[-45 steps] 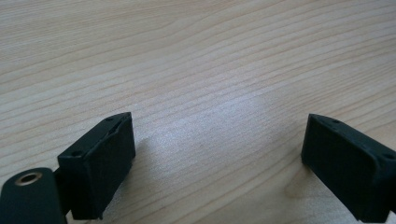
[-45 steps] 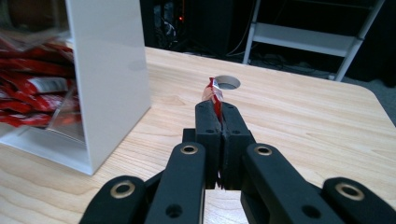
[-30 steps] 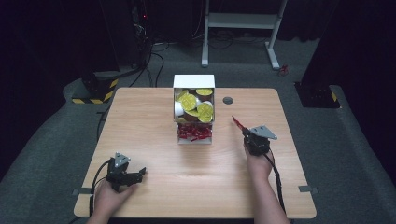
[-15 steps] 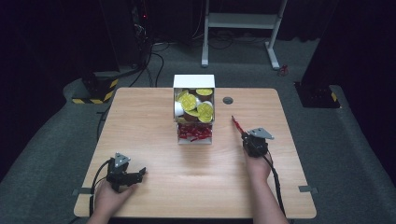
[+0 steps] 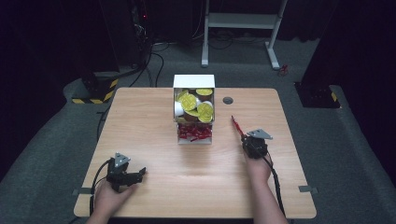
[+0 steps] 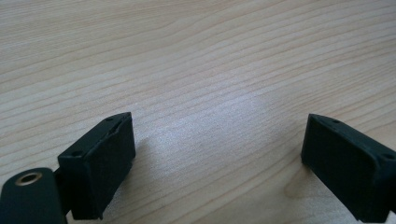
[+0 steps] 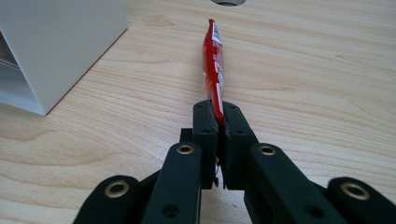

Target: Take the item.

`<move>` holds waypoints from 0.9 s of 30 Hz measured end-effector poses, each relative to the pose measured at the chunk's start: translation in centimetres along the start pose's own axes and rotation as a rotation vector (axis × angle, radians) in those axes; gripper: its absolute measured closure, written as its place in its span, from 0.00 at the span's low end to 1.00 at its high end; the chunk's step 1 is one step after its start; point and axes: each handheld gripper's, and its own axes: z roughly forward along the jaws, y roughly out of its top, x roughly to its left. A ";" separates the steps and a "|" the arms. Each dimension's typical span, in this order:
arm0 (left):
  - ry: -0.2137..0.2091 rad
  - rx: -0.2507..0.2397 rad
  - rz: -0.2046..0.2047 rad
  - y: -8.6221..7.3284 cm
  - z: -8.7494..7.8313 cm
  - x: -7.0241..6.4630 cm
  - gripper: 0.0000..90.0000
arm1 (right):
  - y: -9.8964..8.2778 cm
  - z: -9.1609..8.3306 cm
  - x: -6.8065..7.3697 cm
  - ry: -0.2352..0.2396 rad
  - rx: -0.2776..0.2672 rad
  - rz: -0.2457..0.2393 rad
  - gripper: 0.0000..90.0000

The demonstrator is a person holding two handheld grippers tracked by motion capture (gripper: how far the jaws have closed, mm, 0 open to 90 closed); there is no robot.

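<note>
- Right gripper (image 5: 243, 136), lower right of centre in the high view: jaws pressed together on the near end of 1 red sachet (image 7: 213, 65). In the right gripper view the sachet stood out forward from the jaws, above the wood.
- Sachet (image 5: 236, 126) lay just right of the white dispenser box (image 5: 194, 81) at mid-frame, apart from it.
- Box: yellow-lidded cups (image 5: 204, 111) in the upper compartment, more red sachets (image 5: 194, 133) in the lower tray.
- Left gripper (image 5: 138, 173), lower left of the high view: jaws spread wide, nothing between them; bare tabletop (image 6: 196, 70) in the left gripper view.
- Step judged: 1 sachet taken from the tray, carried clear of the box, not yet set down.
- Next move, as a judgement: lower the sachet onto open tabletop to the right, then part the jaws. The grip sits at 1 end, so the free end may droop or swing.
</note>
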 end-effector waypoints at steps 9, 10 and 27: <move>-0.001 0.001 0.000 0.0 0.0 0.0 0.11 | 0.3 0.7 0.1 -0.003 0.011 -0.007 0.93; -0.001 0.001 0.000 0.0 0.0 0.0 0.11 | 0.4 0.8 0.1 -0.001 0.013 -0.005 0.93; 0.000 0.002 -0.002 0.0 0.0 0.0 0.11 | 0.9 0.5 0.3 0.002 -0.009 0.011 0.84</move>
